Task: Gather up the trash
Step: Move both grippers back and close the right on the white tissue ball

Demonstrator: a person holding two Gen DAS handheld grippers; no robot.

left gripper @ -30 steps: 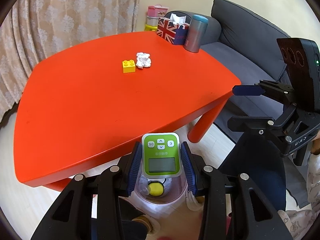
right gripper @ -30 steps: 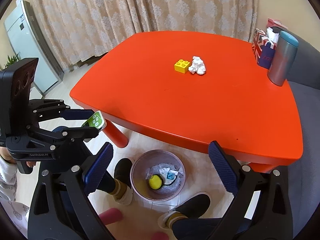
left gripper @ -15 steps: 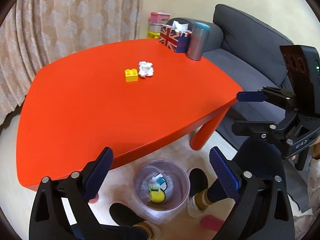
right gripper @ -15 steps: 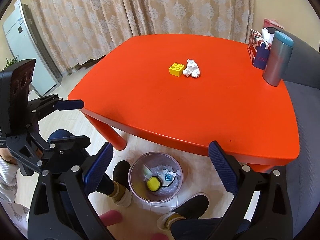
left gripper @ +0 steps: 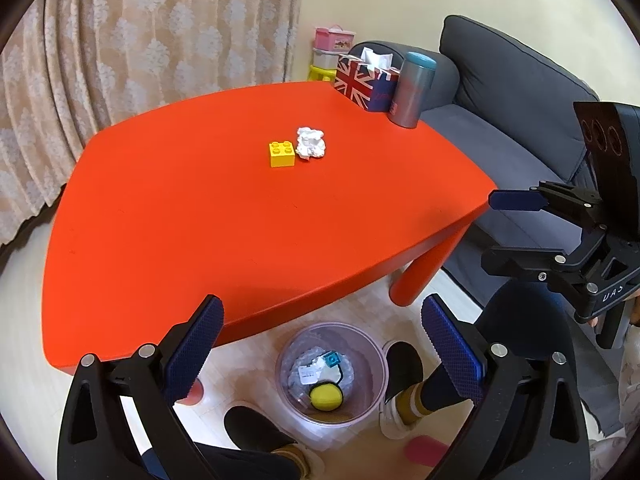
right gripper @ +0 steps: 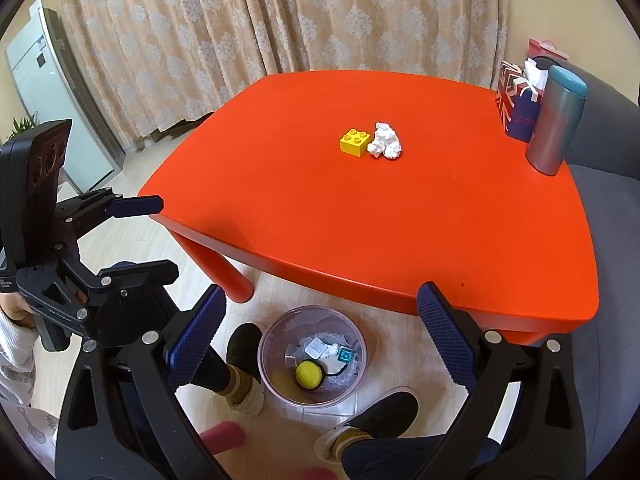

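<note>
A crumpled white paper wad (left gripper: pixel 311 143) (right gripper: pixel 385 141) lies mid-table on the red table (left gripper: pixel 200 220) (right gripper: pixel 360 220), touching a yellow toy brick (left gripper: pixel 281 154) (right gripper: pixel 355 142). Below the table's near edge a clear trash bin (left gripper: pixel 282 364) (right gripper: pixel 264 360) stands on the floor. It holds a yellow ball (left gripper: pixel 326 396), a blue tile and white scraps. My left gripper (left gripper: pixel 324 344) (right gripper: pixel 148 240) hovers above the bin, open and empty. My right gripper (right gripper: pixel 322 332) (left gripper: pixel 516 232) hangs beside it, also open and empty.
A Union Jack tissue box (left gripper: pixel 362 82) (right gripper: pixel 516 108) and a grey tumbler (left gripper: pixel 412 90) (right gripper: pixel 556 120) stand at the table's far corner by a grey sofa (left gripper: pixel 500 80). A person's feet (left gripper: pixel 256 428) (right gripper: pixel 384 412) flank the bin. Curtains hang behind.
A second ago the left gripper was shut on a green timer over the bin. Its jaws have since opened wide and the timer is gone from them. The right gripper has stayed put.
</note>
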